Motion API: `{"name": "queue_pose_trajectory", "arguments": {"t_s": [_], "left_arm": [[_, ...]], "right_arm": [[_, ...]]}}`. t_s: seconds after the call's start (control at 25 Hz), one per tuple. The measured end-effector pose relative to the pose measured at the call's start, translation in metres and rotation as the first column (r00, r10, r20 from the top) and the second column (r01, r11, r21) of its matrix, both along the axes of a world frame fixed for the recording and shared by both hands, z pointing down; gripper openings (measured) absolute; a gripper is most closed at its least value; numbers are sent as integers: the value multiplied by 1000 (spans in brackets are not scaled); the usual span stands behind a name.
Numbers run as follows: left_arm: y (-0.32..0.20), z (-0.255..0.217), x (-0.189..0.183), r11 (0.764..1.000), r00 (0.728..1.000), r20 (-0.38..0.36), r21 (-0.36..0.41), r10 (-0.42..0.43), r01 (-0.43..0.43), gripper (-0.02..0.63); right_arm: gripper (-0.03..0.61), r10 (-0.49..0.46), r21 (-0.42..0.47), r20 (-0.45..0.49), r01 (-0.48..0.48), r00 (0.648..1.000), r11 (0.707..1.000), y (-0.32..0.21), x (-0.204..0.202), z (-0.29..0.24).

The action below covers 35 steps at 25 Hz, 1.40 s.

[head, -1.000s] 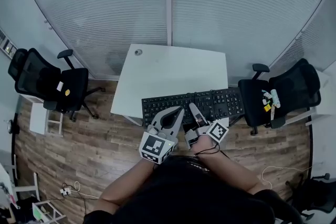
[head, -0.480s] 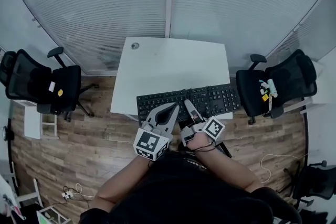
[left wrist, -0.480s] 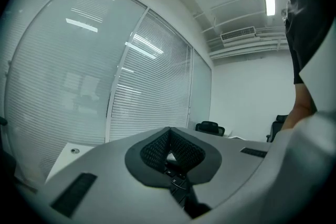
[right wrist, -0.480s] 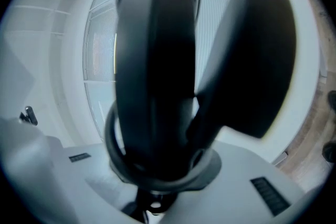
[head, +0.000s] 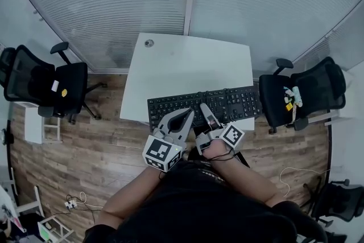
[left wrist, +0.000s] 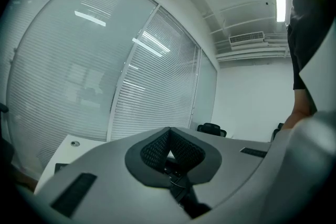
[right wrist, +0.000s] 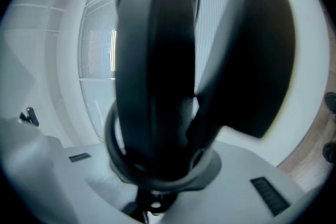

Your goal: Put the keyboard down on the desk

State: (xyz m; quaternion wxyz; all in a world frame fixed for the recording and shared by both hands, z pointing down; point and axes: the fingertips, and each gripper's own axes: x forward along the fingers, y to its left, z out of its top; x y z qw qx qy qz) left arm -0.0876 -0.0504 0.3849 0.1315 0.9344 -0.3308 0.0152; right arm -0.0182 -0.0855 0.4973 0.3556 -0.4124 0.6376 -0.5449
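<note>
The black keyboard (head: 227, 104) stretches across the near edge of the white worktop (head: 187, 65) at the frame's centre. Its right end juts past the worktop's corner toward an office chair (head: 307, 91). Whether it rests there or hangs just above cannot be told. The right tongs (head: 203, 107) pinch its near edge about the middle. Just to their left, the left tongs (head: 187, 112) are pressed together, tip against tip, over that same edge.
</note>
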Motion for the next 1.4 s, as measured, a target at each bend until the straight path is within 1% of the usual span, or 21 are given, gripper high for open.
{"name": "queue_pose_trajectory", "arguments": {"t_s": [0.16,0.36,0.56,0.68,0.84,0.96,1.04,1.12,1.32,1.4], "left_arm": [[-12,4,10,1000,1000,5,-6,-4,4,12],[-31,6,23,1000,1000,5,-7,-14,14,12],[-59,3,56,1000,1000,21,-1,-17,17,12],[-73,-4,78,1000,999,27,14,-24,24,12],[-95,-5,99,998,998,22,18,-62,61,12],[-106,-3,109,994,994,16,27,-109,108,12],[-108,2,113,992,992,21,14,-124,124,12],[-109,6,114,992,992,21,-16,-124,125,12],[-126,12,111,988,989,23,-48,-146,147,12],[-134,18,109,986,989,22,-69,-149,150,12]], "right_arm": [[112,-1,-5,26,1,1000,1000,-14,9,4],[112,6,15,59,-7,998,1000,-32,25,4],[115,-12,22,82,10,997,1000,-63,50,2],[115,-40,49,77,36,996,998,-84,66,-8],[117,-69,84,61,64,996,994,-107,90,-15],[117,-95,87,66,89,993,992,-114,106,-11],[117,-101,76,92,95,991,993,-118,111,-7],[117,-101,63,109,94,989,994,-121,113,-3],[117,-114,46,77,111,990,993,-136,114,7],[117,-118,34,88,115,989,993,-142,110,12]]}}
